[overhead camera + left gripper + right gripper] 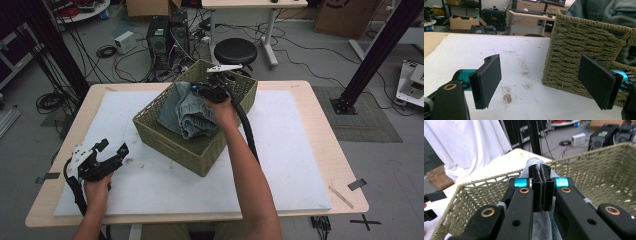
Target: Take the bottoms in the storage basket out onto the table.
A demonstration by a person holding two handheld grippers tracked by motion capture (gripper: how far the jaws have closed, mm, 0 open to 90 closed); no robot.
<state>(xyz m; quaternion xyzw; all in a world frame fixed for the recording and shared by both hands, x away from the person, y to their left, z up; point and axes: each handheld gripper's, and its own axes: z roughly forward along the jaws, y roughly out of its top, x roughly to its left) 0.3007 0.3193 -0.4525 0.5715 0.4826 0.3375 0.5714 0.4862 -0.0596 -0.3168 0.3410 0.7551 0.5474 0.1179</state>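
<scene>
right gripper (pixel 541 173): jaws closed, apparently pinching denim garment (pixel 186 112) over woven basket (pixel 165 137) | left gripper (pixel 541 82): jaws wide, holding nothing, beside basket

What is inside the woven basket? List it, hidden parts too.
The woven basket holds a rumpled denim garment, pinched by the right gripper and draped over the far rim. The basket's floor beneath the denim is covered.

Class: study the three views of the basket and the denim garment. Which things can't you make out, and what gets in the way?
- High view: the right gripper fingers' hold on the denim garment, hidden by the hand.
- Right gripper view: the garment's lower part, covered by the gripper body.
- Left gripper view: the basket, its right side cut off by the frame edge.
</scene>
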